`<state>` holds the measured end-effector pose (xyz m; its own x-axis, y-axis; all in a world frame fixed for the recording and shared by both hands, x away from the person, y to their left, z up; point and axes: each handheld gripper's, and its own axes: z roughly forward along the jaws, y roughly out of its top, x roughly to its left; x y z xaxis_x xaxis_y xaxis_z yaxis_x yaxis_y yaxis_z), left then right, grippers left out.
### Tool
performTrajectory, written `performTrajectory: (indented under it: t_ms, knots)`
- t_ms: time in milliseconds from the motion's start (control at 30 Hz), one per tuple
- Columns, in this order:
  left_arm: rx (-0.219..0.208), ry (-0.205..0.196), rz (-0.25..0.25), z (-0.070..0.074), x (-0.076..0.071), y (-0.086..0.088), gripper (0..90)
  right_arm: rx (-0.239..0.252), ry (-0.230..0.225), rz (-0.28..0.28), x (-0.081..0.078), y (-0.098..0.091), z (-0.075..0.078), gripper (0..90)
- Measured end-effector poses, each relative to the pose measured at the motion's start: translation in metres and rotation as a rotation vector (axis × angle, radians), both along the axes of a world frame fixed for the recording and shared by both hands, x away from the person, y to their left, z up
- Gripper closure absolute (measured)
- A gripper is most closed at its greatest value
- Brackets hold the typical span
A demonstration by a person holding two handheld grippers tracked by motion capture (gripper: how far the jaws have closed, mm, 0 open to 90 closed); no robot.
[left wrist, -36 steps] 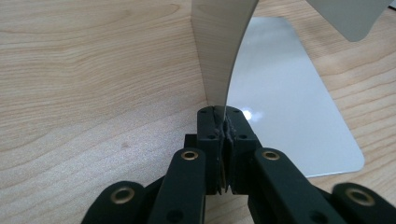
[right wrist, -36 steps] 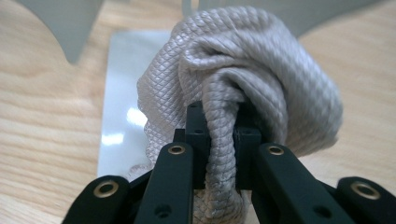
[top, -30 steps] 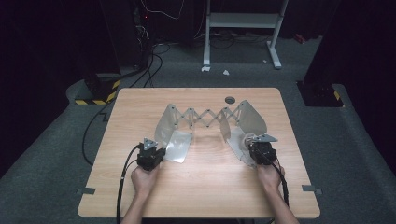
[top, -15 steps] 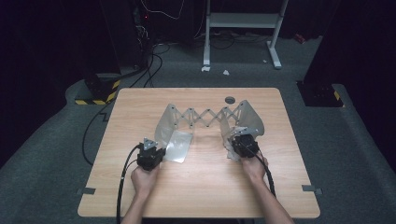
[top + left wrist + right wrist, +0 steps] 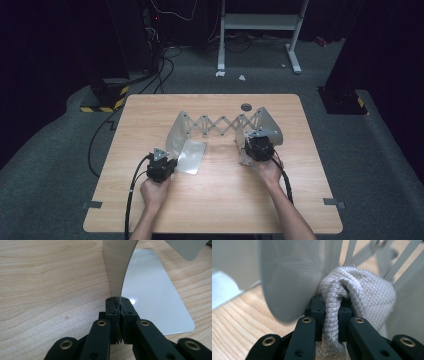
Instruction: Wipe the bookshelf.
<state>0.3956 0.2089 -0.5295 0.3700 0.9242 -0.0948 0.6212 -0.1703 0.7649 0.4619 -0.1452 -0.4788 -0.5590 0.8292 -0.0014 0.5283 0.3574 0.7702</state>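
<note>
A grey folding rack [image 5: 220, 122] with a scissor lattice stands mid-table, with a curved panel at each end. My left gripper [image 5: 171, 162] is shut on the thin lower edge of the left panel [image 5: 117, 265], beside a glossy flat sheet [image 5: 152, 295] lying on the wood. My right gripper [image 5: 250, 150] sits against the right end panel [image 5: 270, 127]. It is shut on a bunched white quilted cloth [image 5: 367, 290], which presses against the grey panel [image 5: 287, 285] and the lattice bars behind it.
A small dark round disc [image 5: 246, 106] lies on the wooden table [image 5: 210, 210] behind the rack. Cables trail off the table's left side to the floor. A white stand [image 5: 260, 22] is on the floor beyond the far edge.
My right hand has carried the cloth to the left and away from the person, up against the rack's right panel. The left hand has stayed put.
</note>
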Motion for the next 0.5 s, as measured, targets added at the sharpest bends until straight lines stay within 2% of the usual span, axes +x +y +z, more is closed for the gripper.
performTrajectory:
  t_ms: [33, 67, 167, 367, 500]
  knots:
    - [-0.001, 0.000, 0.000, 0.000, 0.000, 0.000, 86.1, 0.015, -0.020, 0.002, 0.000, -0.001, 0.006, 81.3]
    - [0.000, 0.000, 0.000, 0.000, 0.000, 0.000, 86.1, 0.023, -0.020, 0.002, 0.000, -0.002, 0.009, 81.3]
    - [0.000, 0.000, 0.000, 0.000, 0.000, 0.000, 86.1, 0.029, -0.058, 0.012, -0.001, -0.004, 0.024, 81.3]
    - [0.001, 0.000, 0.000, 0.000, 0.000, 0.000, 86.1, 0.018, -0.114, 0.033, -0.001, -0.002, 0.051, 81.3]
    - [0.001, -0.001, -0.001, 0.000, 0.000, 0.000, 86.1, 0.015, -0.134, 0.038, 0.001, -0.001, 0.062, 81.3]
